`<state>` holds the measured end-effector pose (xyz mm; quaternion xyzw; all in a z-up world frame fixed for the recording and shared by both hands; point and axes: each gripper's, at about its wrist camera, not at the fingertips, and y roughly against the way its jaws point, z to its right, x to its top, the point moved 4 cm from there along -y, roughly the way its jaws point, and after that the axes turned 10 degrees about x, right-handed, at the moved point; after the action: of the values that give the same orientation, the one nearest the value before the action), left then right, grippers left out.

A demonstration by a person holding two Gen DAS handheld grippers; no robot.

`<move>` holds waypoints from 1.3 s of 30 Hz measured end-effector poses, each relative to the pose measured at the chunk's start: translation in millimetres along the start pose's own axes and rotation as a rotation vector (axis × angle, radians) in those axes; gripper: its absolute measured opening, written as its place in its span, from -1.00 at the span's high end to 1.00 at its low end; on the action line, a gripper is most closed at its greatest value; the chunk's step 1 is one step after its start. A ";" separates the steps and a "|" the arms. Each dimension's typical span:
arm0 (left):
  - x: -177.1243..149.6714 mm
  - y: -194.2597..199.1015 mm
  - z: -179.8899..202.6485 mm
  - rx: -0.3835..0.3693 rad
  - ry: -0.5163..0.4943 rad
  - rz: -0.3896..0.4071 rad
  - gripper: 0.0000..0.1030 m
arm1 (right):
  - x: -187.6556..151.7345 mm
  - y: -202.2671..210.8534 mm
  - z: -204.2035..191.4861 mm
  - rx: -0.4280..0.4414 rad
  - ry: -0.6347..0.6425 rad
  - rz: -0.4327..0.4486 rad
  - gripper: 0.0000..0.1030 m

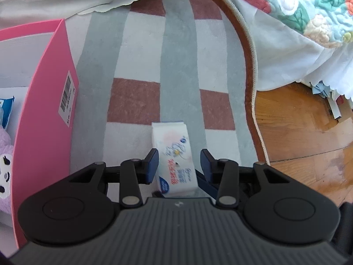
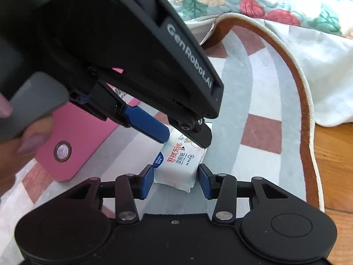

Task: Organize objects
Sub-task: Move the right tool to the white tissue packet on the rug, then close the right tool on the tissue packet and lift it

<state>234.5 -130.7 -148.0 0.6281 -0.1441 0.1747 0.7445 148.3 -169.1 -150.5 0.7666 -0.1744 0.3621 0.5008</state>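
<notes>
Lying on the bedside checked rug [image 1: 141, 50], a wipes pack [image 1: 174, 154] sits between both open jaws.

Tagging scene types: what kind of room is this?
Likely a bedroom floor: a floral quilt hangs over a checked rug on wood flooring, with a pink box alongside.

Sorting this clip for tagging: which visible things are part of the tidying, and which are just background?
In play:
wipes pack
pink box
left tongs
right tongs

Background:
rug
floral quilt
wooden floor
</notes>
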 end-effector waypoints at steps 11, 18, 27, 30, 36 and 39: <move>-20.9 -8.9 -2.1 -0.021 0.021 -0.037 0.25 | -17.0 21.2 -2.3 0.054 -0.010 -0.043 0.03; -25.6 -4.1 0.7 0.016 0.014 -0.046 0.30 | -21.7 19.2 3.9 0.072 -0.026 -0.040 -0.03; -36.6 5.1 -1.0 0.005 0.010 -0.060 0.33 | -24.2 18.3 -3.2 0.065 -0.068 -0.047 0.04; -40.5 13.2 -0.9 -0.007 -0.002 -0.048 0.35 | -24.1 23.0 -4.5 0.065 -0.078 -0.051 0.05; -43.8 31.4 -2.3 -0.025 -0.016 -0.076 0.36 | -19.4 37.7 0.6 0.129 -0.205 -0.046 0.05; -46.9 43.5 -4.2 -0.033 -0.027 -0.082 0.36 | -20.0 50.7 -2.1 0.165 -0.256 -0.034 0.05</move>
<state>173.2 -123.8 -130.6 0.6234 -0.1309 0.1330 0.7593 102.0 -191.3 -132.1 0.8481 -0.1934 0.2657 0.4156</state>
